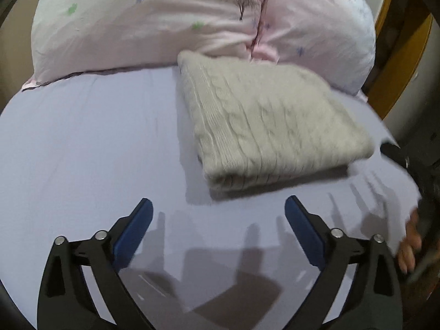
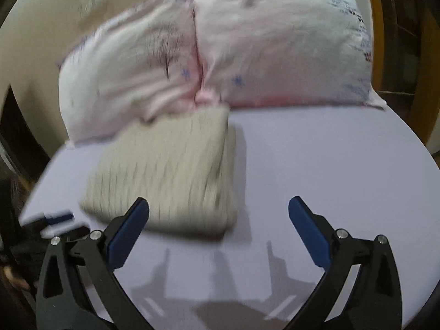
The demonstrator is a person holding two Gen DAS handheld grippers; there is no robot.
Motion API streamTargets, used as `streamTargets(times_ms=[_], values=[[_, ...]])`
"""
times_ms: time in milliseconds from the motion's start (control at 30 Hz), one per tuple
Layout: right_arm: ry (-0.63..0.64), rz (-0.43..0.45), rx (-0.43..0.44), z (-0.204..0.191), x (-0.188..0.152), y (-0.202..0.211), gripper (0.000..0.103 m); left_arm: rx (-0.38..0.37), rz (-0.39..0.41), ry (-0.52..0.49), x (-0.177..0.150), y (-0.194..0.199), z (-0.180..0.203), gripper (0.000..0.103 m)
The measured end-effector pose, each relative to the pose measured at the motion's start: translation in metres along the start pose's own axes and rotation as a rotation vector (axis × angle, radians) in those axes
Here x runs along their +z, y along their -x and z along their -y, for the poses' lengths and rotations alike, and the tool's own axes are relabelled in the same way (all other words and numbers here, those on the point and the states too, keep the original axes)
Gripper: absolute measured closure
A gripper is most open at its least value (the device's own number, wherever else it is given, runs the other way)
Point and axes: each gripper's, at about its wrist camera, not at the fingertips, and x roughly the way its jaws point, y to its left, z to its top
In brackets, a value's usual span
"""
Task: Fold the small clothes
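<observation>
A grey cable-knit garment (image 1: 272, 126) lies folded into a thick rectangle on the lilac sheet (image 1: 82, 143), its far edge touching the pillows. My left gripper (image 1: 218, 209) is open and empty, just short of the garment's near edge and above the sheet. In the right wrist view the same folded garment (image 2: 167, 170) is blurred and lies ahead and to the left. My right gripper (image 2: 218, 209) is open and empty, its left finger in front of the garment's near edge. The left gripper's tip (image 2: 59, 218) shows at the far left.
Two pale pink flowered pillows (image 1: 154, 22) stand along the back of the bed (image 2: 275, 44). A wooden bed frame (image 1: 404, 63) rises at the right. A person's hand (image 1: 411, 242) shows at the sheet's right edge. The bed edge drops off at the left in the right wrist view.
</observation>
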Motion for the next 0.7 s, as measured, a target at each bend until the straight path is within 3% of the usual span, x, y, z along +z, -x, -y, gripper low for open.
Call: streamTargets(times_ms=[200, 367, 700], values=[[0.062, -0.179, -0.072, -0.028, -0.022, -0.046, 0.002, 0.045, -0.026, -0.022, -0.006, -0.016, 0.007, 0.001], [0.101, -0.181, -0.101, -0.036, -0.025, -0.049, 0.002, 0.149, -0.023, -0.093, -0.015, -0.019, 0.020, 0.001], [0.101, -0.180, -0.098, -0.036, -0.025, -0.048, 0.002, 0.147, -0.024, -0.085, -0.014, -0.018, 0.017, 0.001]])
